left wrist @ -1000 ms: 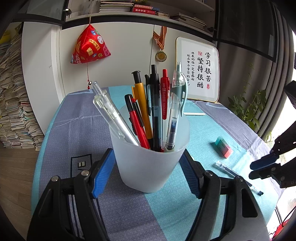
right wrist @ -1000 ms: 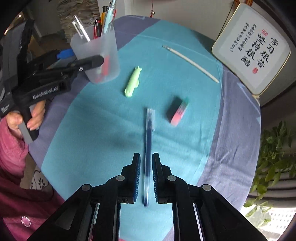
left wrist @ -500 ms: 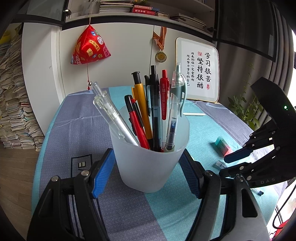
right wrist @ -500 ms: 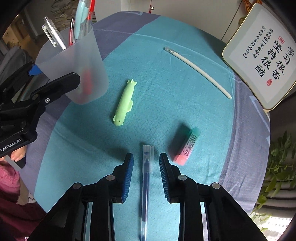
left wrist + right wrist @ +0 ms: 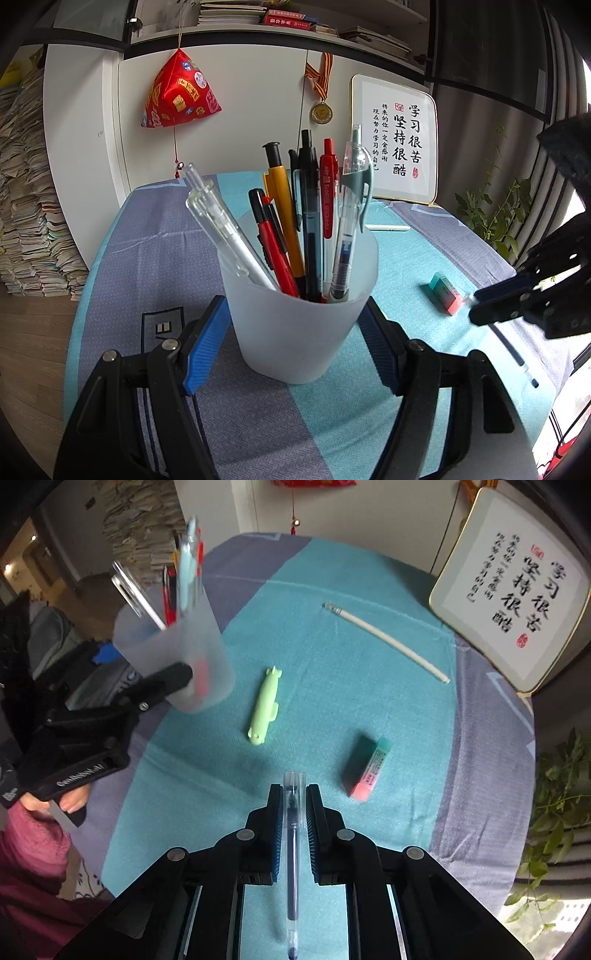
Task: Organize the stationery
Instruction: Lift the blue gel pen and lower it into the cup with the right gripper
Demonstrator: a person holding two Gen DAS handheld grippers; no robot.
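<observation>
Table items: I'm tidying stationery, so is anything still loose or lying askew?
Yes. A green pen, an eraser and a white refill lie scattered at odd angles on the cloth, outside the cup. Nothing looks spilled or damaged.
</observation>
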